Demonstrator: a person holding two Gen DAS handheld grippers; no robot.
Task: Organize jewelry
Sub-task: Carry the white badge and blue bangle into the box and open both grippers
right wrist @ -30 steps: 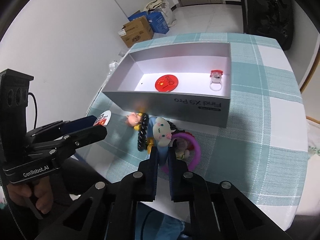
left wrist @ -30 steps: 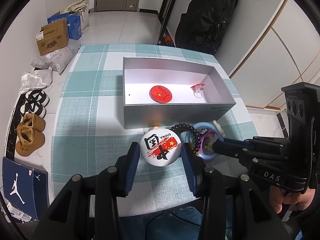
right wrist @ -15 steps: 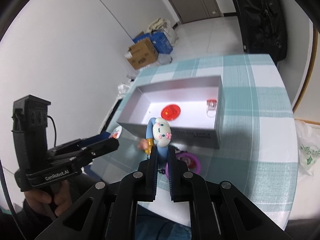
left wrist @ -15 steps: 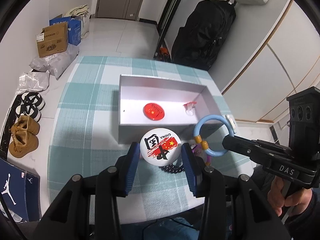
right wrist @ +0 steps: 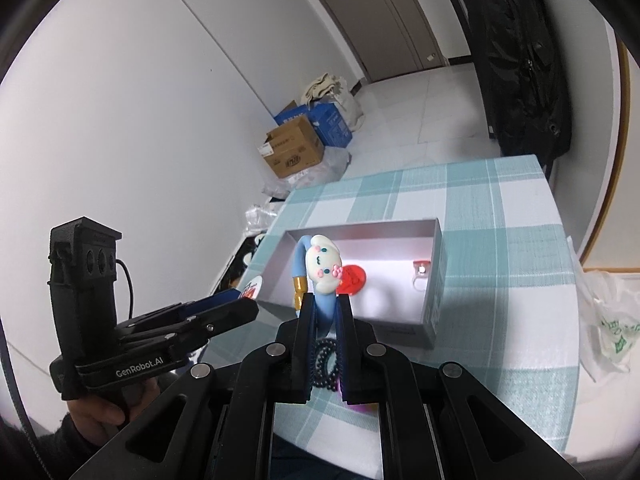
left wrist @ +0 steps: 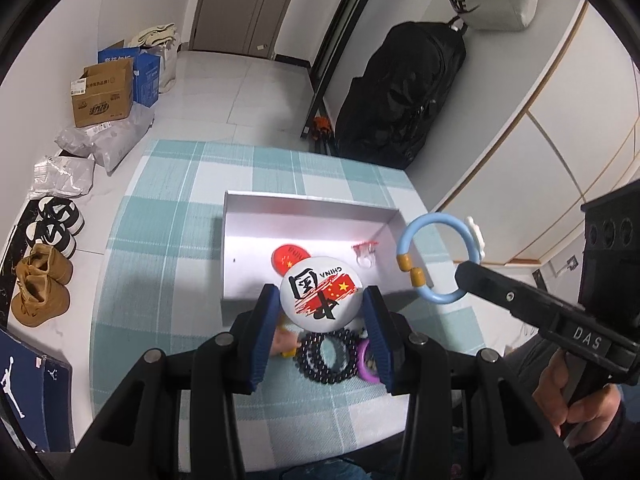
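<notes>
Left wrist view, centre: the left tool [left wrist: 322,308] clamps a white China badge [left wrist: 319,299] above the checked bench [left wrist: 160,280], before the grey box [left wrist: 248,216]. Below lies a black bead bracelet [left wrist: 329,356]. At right, the right tool [right wrist: 323,312] pinches a blue bangle [left wrist: 436,258].

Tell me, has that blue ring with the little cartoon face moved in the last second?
Yes. The blue bracelet was lying on the tablecloth in front of the grey box; now the right gripper holds it in the air, near the box's right end.
</notes>
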